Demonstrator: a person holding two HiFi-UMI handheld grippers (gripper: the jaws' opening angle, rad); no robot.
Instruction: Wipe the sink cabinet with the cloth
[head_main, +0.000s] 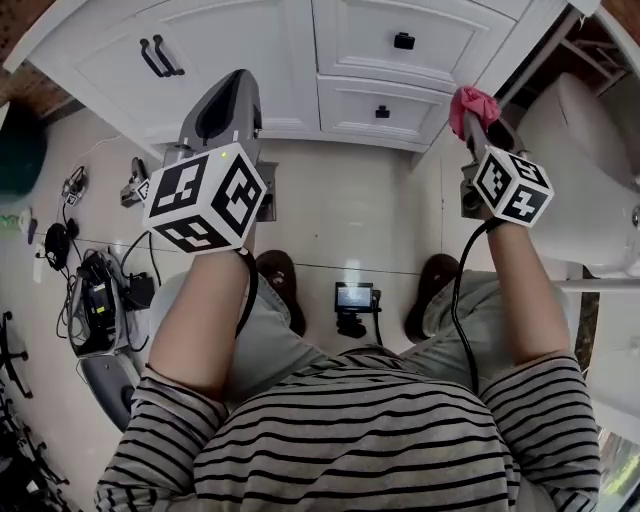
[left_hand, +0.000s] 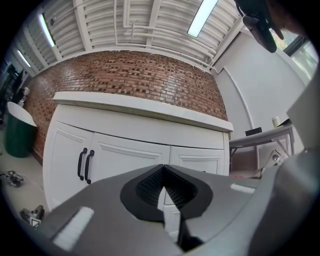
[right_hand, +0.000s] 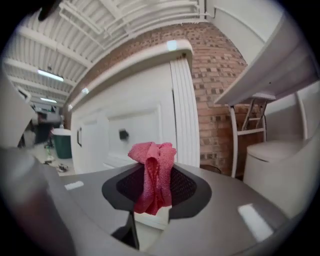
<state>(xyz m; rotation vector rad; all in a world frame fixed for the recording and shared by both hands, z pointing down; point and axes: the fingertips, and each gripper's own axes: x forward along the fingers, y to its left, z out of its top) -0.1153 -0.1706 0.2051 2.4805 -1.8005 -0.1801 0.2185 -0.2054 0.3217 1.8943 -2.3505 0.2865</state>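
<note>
Head view alone: two bare forearms under a striped shirt (head_main: 350, 440), two dark shoes (head_main: 281, 280) on pale floor tiles, a small screen device (head_main: 353, 297) between them, a tangle of cables and gear (head_main: 95, 295) at the left. Also two marker cubes (head_main: 205, 200), one per tool, black squares on white faces.

Left gripper view alone: a long white countertop (left_hand: 140, 107), a red brick wall (left_hand: 130, 75) behind it, a ribbed white ceiling with strip lights (left_hand: 202, 17). Left tool (left_hand: 163, 175) closed, smooth grey jaws meeting at the tip over ridged black pads, nothing between them. Raised in front of the sink cabinet (left_hand: 125, 150), apart from it.

Right gripper view alone: the cabinet's fluted corner post (right_hand: 185, 115), close up, and a white rounded toilet (right_hand: 280, 165) off to the right. Right tool (right_hand: 151, 180) clamped on the cloth (right_hand: 152, 160): pink-red, woven, bunched into a soft folded wad poking up past the jaws. Near the cabinet's right corner, beside the drawers; whether touching the cabinet, cannot tell.

Counted on the cabinet front from the head view: two black bar handles (head_main: 160, 57) side by side on the doors; two drawers showing, each with one small black knob (head_main: 404, 41). One cloth. One green bin (left_hand: 17, 132), far left.
</note>
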